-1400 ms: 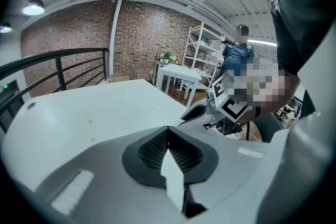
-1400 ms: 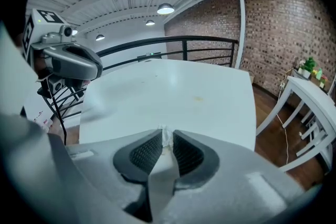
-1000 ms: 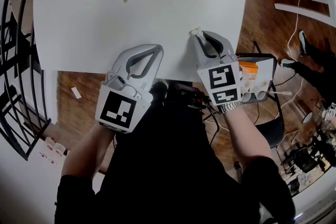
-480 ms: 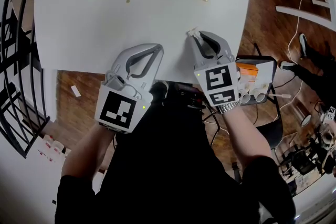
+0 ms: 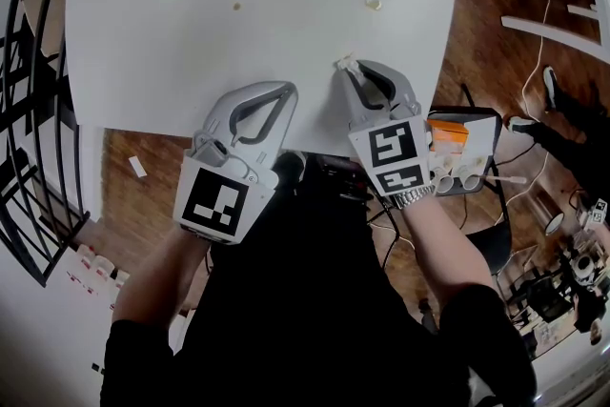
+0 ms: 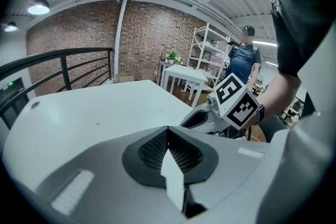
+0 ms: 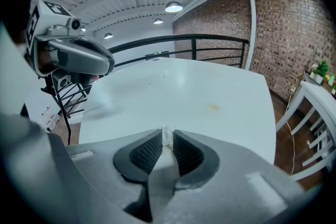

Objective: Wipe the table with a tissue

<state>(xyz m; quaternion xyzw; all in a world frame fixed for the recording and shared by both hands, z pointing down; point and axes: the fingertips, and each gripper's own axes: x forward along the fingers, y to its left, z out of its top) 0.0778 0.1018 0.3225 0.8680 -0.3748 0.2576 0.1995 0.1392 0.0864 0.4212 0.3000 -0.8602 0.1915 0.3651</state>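
Left gripper (image 5: 285, 90): we record jaws together, nothing between them, at the near edge of the white table (image 5: 191, 52). Right gripper (image 5: 350, 71): clamped on a small tissue (image 5: 343, 63), near right. Crumbs (image 5: 374, 4): we note them farther out.

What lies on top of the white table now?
Three small crumbs lie on the table, farther out. Near its front edge, the right gripper pinches a tissue. It and the left gripper cover part of that edge; what lies beneath is unseen.
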